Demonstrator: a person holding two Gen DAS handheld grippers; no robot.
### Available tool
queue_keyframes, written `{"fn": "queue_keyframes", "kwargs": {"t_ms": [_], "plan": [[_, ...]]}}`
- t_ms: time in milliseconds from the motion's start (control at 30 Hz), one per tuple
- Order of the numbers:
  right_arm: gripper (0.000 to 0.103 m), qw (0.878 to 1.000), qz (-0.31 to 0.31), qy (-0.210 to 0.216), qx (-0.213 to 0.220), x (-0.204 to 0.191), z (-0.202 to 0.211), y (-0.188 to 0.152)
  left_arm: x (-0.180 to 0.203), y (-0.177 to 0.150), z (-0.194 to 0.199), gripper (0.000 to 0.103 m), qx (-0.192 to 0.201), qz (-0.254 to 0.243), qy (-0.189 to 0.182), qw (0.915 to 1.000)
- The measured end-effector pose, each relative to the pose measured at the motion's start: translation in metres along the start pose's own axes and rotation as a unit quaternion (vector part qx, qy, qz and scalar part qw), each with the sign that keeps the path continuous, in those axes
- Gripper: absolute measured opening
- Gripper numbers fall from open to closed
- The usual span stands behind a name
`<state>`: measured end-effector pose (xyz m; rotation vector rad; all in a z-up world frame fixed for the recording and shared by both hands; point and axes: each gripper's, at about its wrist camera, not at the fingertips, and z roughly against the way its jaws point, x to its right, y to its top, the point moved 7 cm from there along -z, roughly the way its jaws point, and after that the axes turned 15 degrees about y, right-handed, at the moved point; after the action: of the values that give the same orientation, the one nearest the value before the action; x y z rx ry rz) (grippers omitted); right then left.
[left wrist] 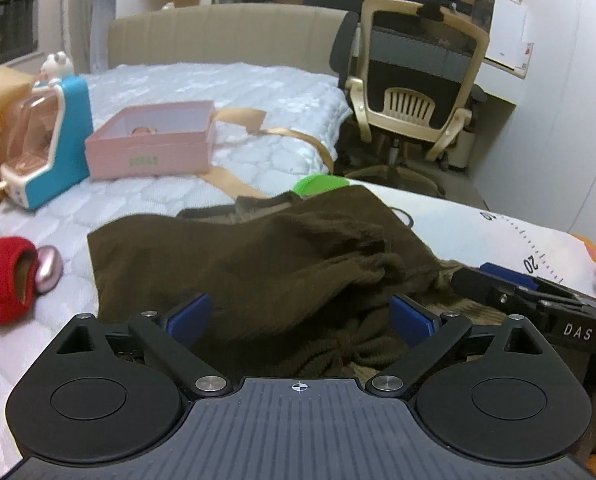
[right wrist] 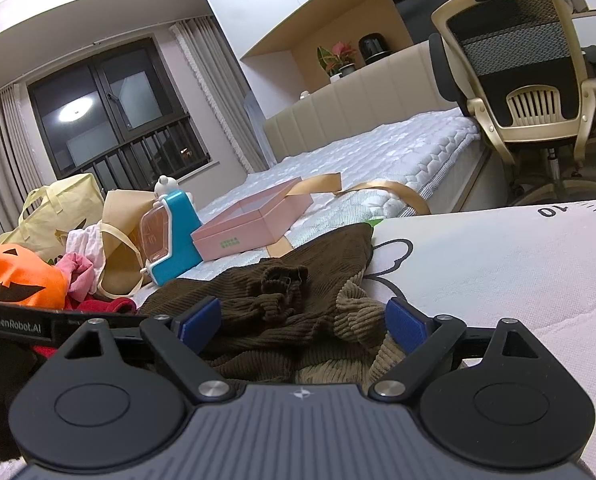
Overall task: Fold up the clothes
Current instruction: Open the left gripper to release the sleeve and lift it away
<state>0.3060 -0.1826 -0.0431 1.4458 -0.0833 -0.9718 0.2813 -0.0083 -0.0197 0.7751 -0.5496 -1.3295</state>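
**Both grippers spread over a crumpled brown garment**

Left gripper (left wrist: 300, 316): blue fingers wide apart, low over the brown garment (left wrist: 257, 264), nothing pinched. Cloth bunches up between the two fingers.

Right gripper (right wrist: 304, 320): fingers likewise spread, the same garment (right wrist: 281, 308) heaped between them, not clamped. In the left wrist view its black body comes in from the right edge, resting at the garment's right side.

Garment: dark brown ribbed knit, rumpled, lying partly on the quilted white bed (left wrist: 233, 92) and partly on a white mat (right wrist: 498, 264) printed with numbers and tick marks.

Around it: pink box (left wrist: 149, 144) open on the bed, tan ribbon (left wrist: 298, 136) trailing beside it; blue and white toy (left wrist: 49, 140) left of the box; red cloth (left wrist: 1, 272) at the left edge. Orange pumpkin bag (right wrist: 21, 276) and mixed clothes at far left. Office chair (left wrist: 414, 88) beyond the bed's corner.
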Motion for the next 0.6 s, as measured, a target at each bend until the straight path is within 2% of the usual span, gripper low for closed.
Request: {"fn": "queue_keyframes", "kwargs": {"t_ms": [367, 500, 600], "plan": [[0.09, 1.0, -0.006, 0.006, -0.008, 0.001, -0.001, -0.002, -0.013, -0.022, -0.006, 0.1, -0.024, 0.028, -0.012, 0.9992], [0.09, 1.0, -0.019, 0.004, -0.016, 0.005, -0.003, -0.003, -0.029, -0.024, -0.004, 0.1, -0.019, 0.041, -0.011, 0.9989], [0.09, 0.999, -0.002, -0.011, -0.033, 0.002, -0.005, -0.001, -0.039, -0.022, -0.002, 0.101, -0.01, 0.041, -0.007, 0.9991]]}}
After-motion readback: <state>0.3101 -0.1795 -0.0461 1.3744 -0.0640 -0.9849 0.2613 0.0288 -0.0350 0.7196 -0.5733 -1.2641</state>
